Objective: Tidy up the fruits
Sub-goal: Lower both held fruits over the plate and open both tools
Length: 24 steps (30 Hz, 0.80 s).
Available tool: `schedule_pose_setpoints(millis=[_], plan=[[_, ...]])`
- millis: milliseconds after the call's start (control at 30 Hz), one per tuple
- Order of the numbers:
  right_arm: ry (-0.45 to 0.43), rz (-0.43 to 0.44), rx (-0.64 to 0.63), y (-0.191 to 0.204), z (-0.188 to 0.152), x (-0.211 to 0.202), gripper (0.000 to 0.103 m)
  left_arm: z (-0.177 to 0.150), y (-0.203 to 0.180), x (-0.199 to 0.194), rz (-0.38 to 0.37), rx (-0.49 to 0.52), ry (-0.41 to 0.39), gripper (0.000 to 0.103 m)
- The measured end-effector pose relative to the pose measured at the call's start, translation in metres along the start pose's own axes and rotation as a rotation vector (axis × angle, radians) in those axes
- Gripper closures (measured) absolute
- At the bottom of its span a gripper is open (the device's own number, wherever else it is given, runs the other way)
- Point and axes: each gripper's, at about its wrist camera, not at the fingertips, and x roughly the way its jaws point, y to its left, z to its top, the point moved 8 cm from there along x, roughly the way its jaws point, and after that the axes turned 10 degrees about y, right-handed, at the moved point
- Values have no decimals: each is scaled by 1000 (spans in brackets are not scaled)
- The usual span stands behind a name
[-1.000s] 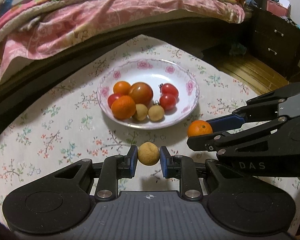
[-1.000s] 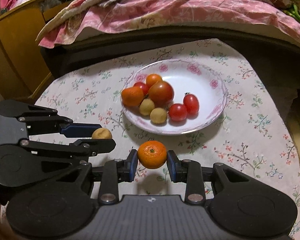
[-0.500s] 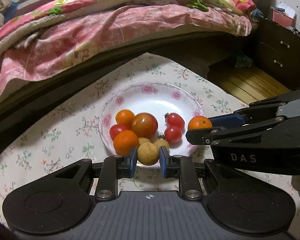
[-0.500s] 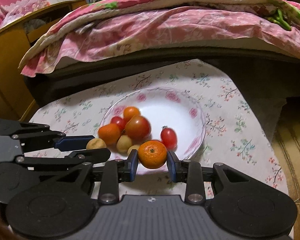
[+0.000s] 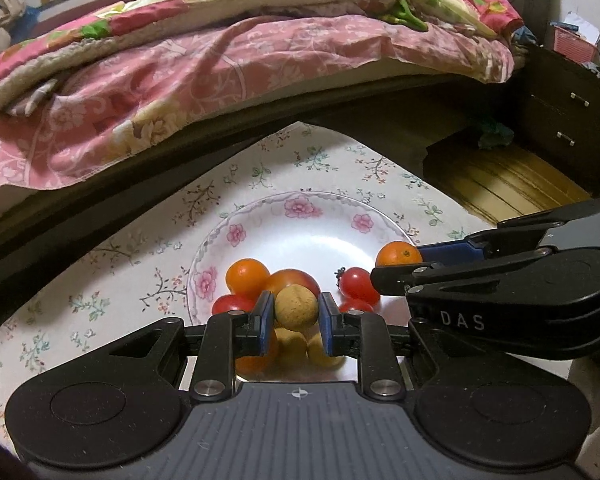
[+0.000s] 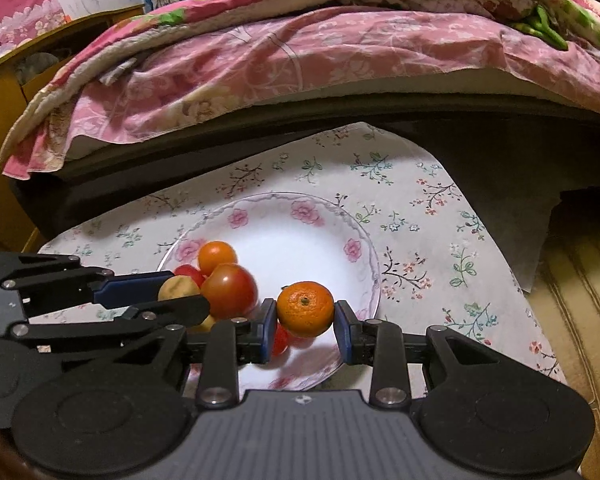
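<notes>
The matte black plastic left gripper (image 5: 294, 312) has blue finger pads (image 5: 265, 316), silver screws and a ribbed grey deck. The matching right gripper (image 6: 305, 322) bears white "DAS" lettering (image 5: 461, 321).

A tan round fruit (image 5: 295, 308) and a small orange (image 6: 305, 309) are hanging clamped above a flowered white plate (image 6: 300, 216) holding tomatoes (image 6: 230, 295) and oranges (image 6: 217, 257).
</notes>
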Motion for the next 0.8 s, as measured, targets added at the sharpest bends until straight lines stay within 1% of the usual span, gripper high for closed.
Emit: schedule_pose_setpoints(millis=[267,433,800], plan=[[8,-23,-1,-9,7,17,68,4,1,11,-1,-4,8,73],[15,-21,7,-13,9,26,68,6,3,13,-4,-8,5,73],[6,-24,21,-16,14,29,68,5,8,17,-2,-18,12,67]])
